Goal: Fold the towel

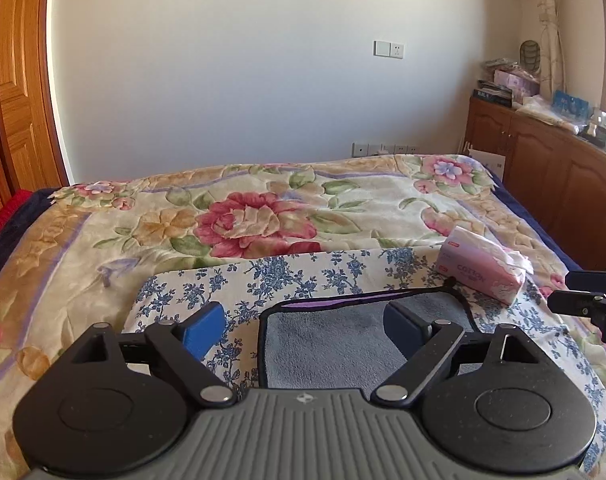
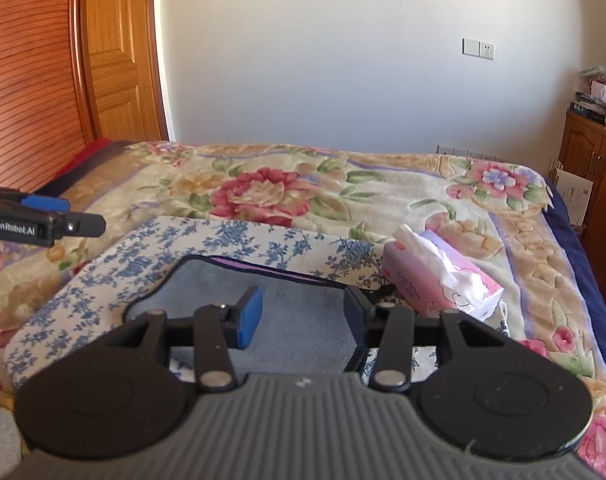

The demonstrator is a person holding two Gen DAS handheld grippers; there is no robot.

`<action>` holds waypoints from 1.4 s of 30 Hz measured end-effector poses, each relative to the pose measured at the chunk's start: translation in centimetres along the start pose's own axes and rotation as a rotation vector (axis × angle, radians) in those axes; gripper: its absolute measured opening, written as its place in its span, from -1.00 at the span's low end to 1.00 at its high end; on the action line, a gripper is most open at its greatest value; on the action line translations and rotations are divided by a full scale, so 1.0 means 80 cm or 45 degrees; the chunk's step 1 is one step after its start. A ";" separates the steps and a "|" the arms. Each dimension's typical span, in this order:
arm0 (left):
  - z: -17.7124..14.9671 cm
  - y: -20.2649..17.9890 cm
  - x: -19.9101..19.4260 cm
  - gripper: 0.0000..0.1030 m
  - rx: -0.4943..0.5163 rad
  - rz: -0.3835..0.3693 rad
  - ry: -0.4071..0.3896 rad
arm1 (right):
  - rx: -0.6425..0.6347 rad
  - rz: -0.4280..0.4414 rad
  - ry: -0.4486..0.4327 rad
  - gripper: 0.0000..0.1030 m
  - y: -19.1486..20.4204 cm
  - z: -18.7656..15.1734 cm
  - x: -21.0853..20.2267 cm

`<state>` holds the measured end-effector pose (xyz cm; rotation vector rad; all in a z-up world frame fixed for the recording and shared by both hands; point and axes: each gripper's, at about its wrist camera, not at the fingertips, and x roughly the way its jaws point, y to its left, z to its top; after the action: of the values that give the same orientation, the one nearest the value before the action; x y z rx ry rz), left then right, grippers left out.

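The left gripper (image 1: 303, 328) is spread wide above the grey towel (image 1: 331, 344), holding nothing. The right gripper (image 2: 303, 312) is likewise spread, empty, over the same towel (image 2: 299, 300). The towel lies flat on a blue-flowered cloth (image 2: 143, 256) at the near edge of the bed (image 2: 423, 192). A pink tissue pack (image 2: 439, 276) rests just beside the towel's right corner.

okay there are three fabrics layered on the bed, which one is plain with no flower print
The grey towel with the dark trim, the topmost layer. It lies on the blue-flowered cloth, which rests on the large rose-patterned blanket; both of those are floral.
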<state>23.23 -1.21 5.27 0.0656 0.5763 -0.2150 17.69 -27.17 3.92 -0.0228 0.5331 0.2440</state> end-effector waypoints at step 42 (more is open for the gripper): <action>-0.072 -0.054 -0.154 1.00 0.052 -0.014 -0.088 | 0.051 -0.026 -0.090 1.00 0.044 -0.041 -0.121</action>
<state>9.15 -2.48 7.22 0.0938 0.5035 -0.2389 7.14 -26.20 6.16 0.0191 0.4673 0.2136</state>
